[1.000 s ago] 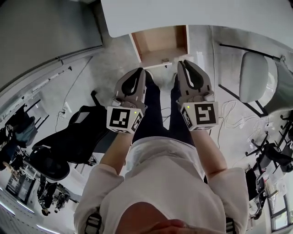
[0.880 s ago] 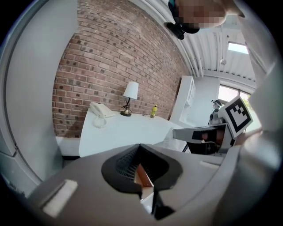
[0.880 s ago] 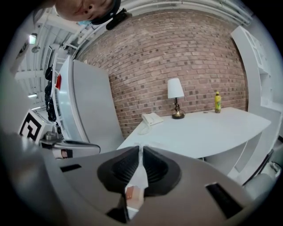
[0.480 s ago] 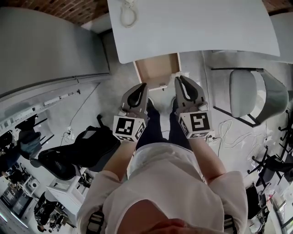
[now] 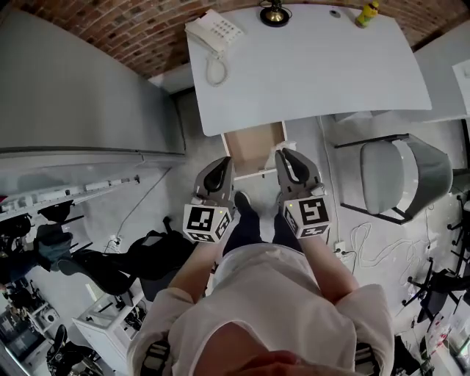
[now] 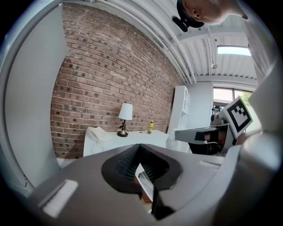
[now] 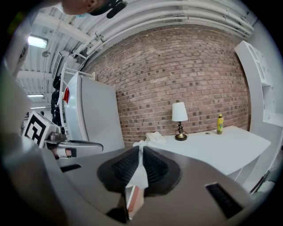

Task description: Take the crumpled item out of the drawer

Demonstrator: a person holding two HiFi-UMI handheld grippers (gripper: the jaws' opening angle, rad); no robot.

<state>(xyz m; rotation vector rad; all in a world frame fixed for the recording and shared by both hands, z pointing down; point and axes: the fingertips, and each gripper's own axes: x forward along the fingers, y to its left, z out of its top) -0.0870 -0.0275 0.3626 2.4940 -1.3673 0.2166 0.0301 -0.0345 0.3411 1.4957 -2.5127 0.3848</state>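
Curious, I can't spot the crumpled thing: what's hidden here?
Drawer, head view: its back is under the desk; no crumpled item shows in the visible part.
In their own views, the left gripper and right gripper cover most of the drawer.
Bottle: label too small.

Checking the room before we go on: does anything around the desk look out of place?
The drawer under the white desk stands pulled out; the visible part of its wooden inside looks bare. The phone, lamp and yellow bottle on top look orderly, nothing spilled.
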